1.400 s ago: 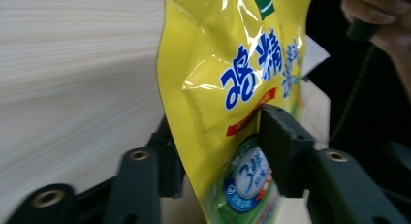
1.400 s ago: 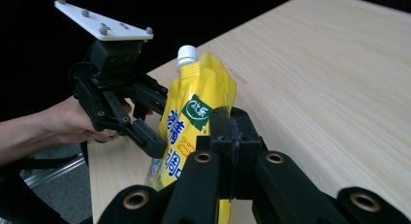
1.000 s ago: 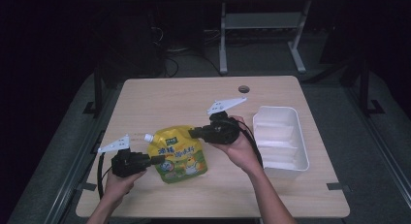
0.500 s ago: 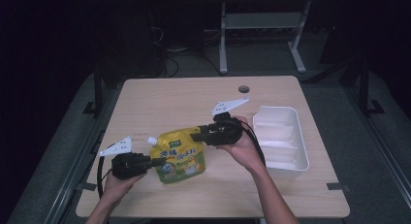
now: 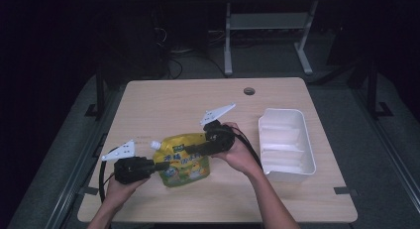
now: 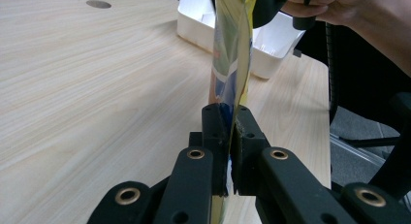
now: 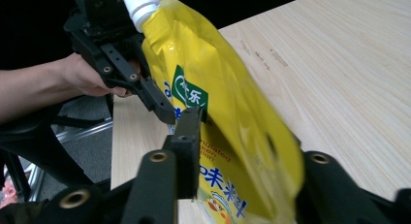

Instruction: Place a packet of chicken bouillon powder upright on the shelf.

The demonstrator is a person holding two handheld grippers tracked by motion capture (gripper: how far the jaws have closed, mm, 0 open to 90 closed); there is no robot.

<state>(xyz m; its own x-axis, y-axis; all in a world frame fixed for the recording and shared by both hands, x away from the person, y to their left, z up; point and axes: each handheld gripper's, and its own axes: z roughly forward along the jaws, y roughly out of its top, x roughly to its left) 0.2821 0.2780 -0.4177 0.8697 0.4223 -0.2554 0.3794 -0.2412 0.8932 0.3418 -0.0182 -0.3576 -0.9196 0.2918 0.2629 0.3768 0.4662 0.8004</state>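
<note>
A yellow spouted pouch [image 5: 185, 159] with a white cap [image 5: 155, 145] hangs just above the table, held from both sides. My left gripper [image 5: 159, 166] is shut on its left edge; in the left gripper view the jaws pinch the thin pouch [image 6: 232, 54] edge-on at my left gripper [image 6: 231, 136]. My right gripper [image 5: 192, 150] grips the pouch's upper right side. In the right gripper view the pouch [image 7: 232, 107] bulges between the jaws of my right gripper [image 7: 242, 136], hiding the right fingertip. Its cap [image 7: 140, 6] points away from me, toward the left gripper.
A white plastic tray [image 5: 287, 140] stands at the table's right side, also seen as the tray [image 6: 194, 15] beyond the pouch. A cable hole [image 5: 249, 91] sits near the wooden table's [image 5: 173, 105] far edge. The room around is dark.
Both grippers and the pouch have drifted slightly toward the near edge; the right gripper has shifted a little left. Both grips are unchanged.
</note>
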